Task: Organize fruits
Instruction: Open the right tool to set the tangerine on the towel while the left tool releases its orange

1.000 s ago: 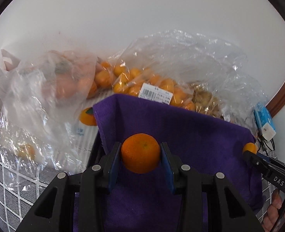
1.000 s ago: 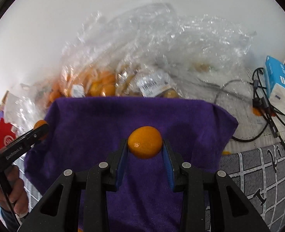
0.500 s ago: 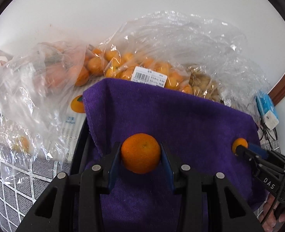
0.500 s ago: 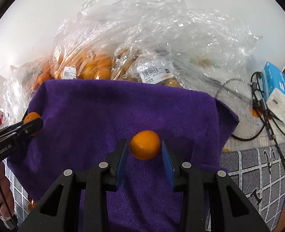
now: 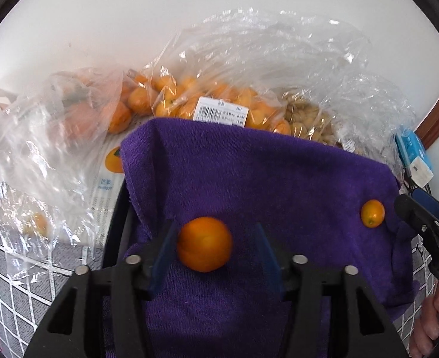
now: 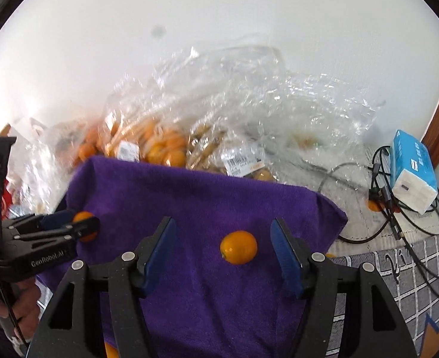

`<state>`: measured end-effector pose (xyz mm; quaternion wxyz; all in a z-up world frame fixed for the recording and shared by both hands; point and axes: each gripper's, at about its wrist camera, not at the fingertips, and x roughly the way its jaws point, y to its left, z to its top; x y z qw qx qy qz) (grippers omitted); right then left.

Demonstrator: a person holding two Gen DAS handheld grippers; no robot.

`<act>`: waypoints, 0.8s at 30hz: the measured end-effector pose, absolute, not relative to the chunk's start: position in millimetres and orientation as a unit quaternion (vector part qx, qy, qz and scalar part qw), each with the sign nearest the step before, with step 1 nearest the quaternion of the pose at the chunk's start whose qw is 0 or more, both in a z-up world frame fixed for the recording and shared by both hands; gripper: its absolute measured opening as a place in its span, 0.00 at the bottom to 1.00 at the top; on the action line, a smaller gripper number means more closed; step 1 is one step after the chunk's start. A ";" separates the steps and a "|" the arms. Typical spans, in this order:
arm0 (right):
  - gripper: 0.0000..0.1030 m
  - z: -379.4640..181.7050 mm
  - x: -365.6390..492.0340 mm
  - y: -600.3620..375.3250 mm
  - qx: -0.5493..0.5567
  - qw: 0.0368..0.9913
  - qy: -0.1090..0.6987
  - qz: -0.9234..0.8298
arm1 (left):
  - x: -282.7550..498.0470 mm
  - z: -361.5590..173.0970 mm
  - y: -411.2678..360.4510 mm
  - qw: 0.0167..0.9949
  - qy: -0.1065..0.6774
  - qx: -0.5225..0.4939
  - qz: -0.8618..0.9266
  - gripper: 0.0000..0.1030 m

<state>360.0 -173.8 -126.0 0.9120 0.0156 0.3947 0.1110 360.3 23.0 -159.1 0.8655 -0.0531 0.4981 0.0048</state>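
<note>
Opening is what both grippers have done in the last half second: the right gripper [image 6: 223,253] had a small orange [image 6: 238,247] pinched between its fingers, and now those fingers stand wide, with the fruit lying free on the purple towel [image 6: 207,200], nearer the right-side finger than the left. In the left wrist view the left gripper [image 5: 212,249] has also parted; its tangerine [image 5: 204,244] touches or nearly touches the left-side finger, with a clear gap to the right-side one, so I judge it released or just being released onto the towel. That would mean two fruits delivered, with more waiting in the plastic bags [image 5: 213,101] beyond the fingertips.

The small orange is slightly oval, its long axis running across the gap from finger to finger, its stem dimple toward the lower left. The tangerine is nearly round and blurred; no axis can be told.
</note>
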 end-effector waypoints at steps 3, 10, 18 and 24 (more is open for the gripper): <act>0.64 -119.8 359.4 -177.7 0.038 0.915 0.385 0.113 | 356.7 -149.3 21.5 0.872 0.486 -0.050 0.009 0.53; 0.64 -100.9 346.9 -191.4 0.085 0.932 0.337 0.105 | 345.4 -124.5 17.1 0.890 0.454 -0.043 0.004 0.52; 0.64 -95.7 318.8 -203.2 0.074 0.921 0.373 0.086 | 329.3 -83.8 14.3 0.911 0.408 -0.053 -0.010 0.52; 0.64 -90.8 274.8 -215.5 0.065 0.916 0.390 0.068 | 308.9 -51.3 1.7 0.925 0.376 -0.040 -0.040 0.52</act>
